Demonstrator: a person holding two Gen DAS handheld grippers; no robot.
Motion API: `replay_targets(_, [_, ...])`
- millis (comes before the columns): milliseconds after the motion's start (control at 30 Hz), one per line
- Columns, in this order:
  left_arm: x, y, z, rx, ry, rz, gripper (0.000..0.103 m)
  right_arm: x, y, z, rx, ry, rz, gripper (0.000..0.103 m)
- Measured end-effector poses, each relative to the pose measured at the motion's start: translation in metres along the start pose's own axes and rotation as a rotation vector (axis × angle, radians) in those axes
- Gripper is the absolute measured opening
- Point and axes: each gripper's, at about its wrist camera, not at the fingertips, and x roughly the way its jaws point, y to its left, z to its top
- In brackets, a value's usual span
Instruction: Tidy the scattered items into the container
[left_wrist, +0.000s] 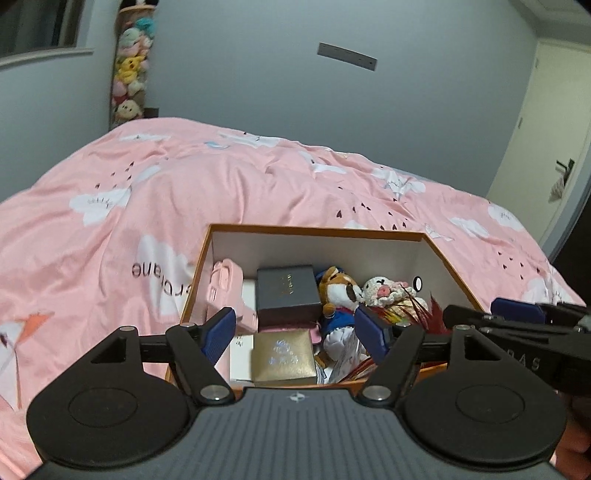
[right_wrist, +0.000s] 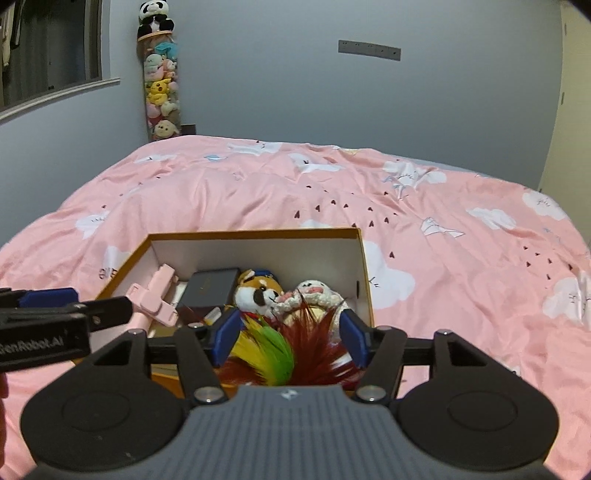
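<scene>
Left gripper (left_wrist: 297, 338): nearest the lens; blue pads spread wide over the near end of the box; nothing between them, nothing gripped
Right gripper (right_wrist: 290, 338): just beside the left one, over the box's near right corner; blue pads apart with the feather tuft seen between them; pads not pressing on it, so nothing held
Feather toy (right_wrist: 291, 350): yellow, green and dark red plumes fanned against the near right of the box, in front of the plush toys
Gold box (left_wrist: 284, 356): flat, shimmering lid with a pale emblem; lying at the near wall on white packets
Dark grey box (left_wrist: 288, 293): matte lid with small gold lettering; behind the gold one, mid-box
Pink plastic piece (left_wrist: 225, 286): leaning along the left wall
Plush fox (left_wrist: 338, 295): orange and white, blue outfit; right of the grey box, touching the crocheted doll
Crocheted doll (left_wrist: 384, 291): cream yarn, pink face; by the right wall
Container (left_wrist: 317, 232): orange cardboard box, white inside, open top; resting on the bed
Duvet (left_wrist: 221, 192): pink, white clouds, tiny dark hearts; rumpled
Far corner: tall clear tube (right_wrist: 162, 92) stacked with plush toys; panda (right_wrist: 155, 16) on top; grey wall behind
</scene>
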Motion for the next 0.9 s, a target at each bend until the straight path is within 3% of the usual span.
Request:
replay_targets(400, [0.013,-0.004,-0.021,0.018,0.04,0.016,0.083,0.013,0.009,-0.03,-0.014,0.008,-0.005,0.063])
replay_targets(900, [0.024,-0.002,-0.046,0.014,0.02,0.064,0.085,0.017,0.02,-0.058,-0.085,-0.104,-0.028,0.069])
